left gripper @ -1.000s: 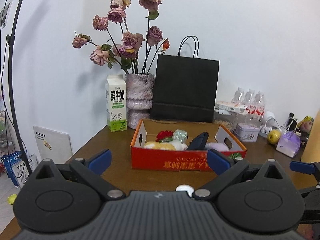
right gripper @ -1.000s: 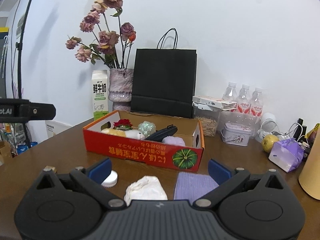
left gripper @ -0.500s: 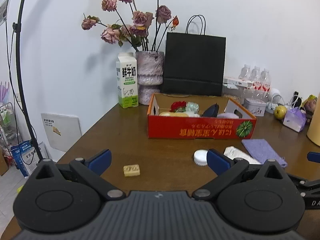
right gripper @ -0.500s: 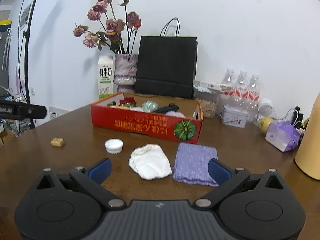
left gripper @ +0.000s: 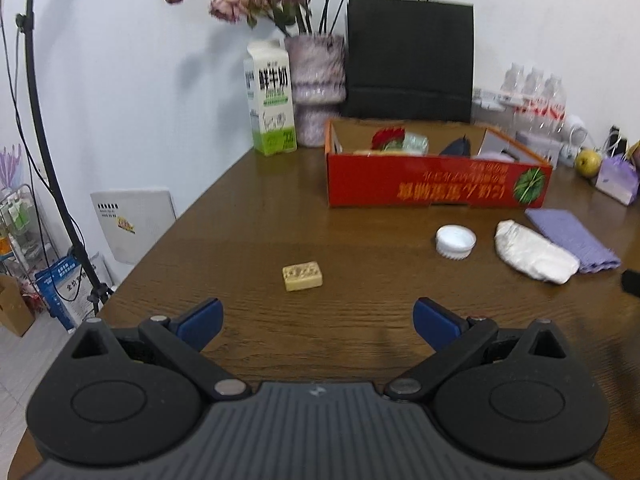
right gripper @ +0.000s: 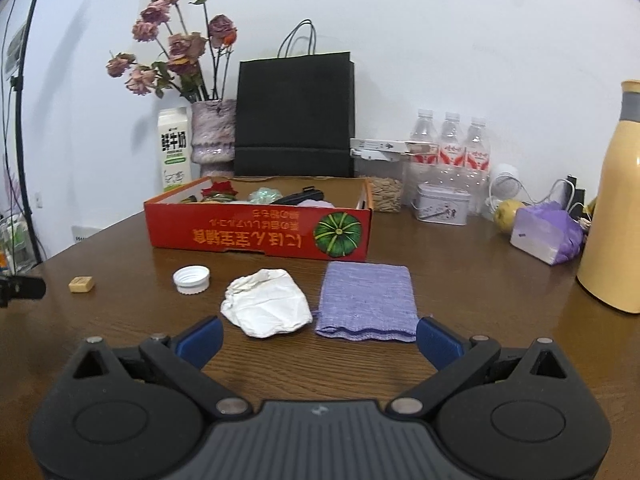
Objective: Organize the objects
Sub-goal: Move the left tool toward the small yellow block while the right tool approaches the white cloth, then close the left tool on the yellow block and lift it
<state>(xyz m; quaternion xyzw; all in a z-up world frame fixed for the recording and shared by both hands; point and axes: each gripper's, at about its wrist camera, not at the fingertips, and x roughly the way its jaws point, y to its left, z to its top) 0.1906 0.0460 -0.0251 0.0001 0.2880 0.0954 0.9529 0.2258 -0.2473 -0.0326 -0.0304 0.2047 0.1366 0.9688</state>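
Both grippers, left (left gripper: 318, 316) and right (right gripper: 318, 336), gape empty; ahead, red box (right gripper: 260, 234) partly filled, while tan block (left gripper: 302, 277), cap (right gripper: 191, 279), white wad (right gripper: 266, 302), purple cloth (right gripper: 367, 300) remain out.

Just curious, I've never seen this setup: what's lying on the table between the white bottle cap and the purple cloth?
A crumpled white cloth lies between the bottle cap and the purple cloth; the right wrist view shows it most clearly.

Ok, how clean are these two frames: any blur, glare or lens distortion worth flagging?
Left wrist view: motion-softened, with the red box lettering and milk carton smeared; fisheye bends the light stand. Right wrist view: sharp, box print crisp; mild sheen on the table near the yellow jug, dark corners from the lens.
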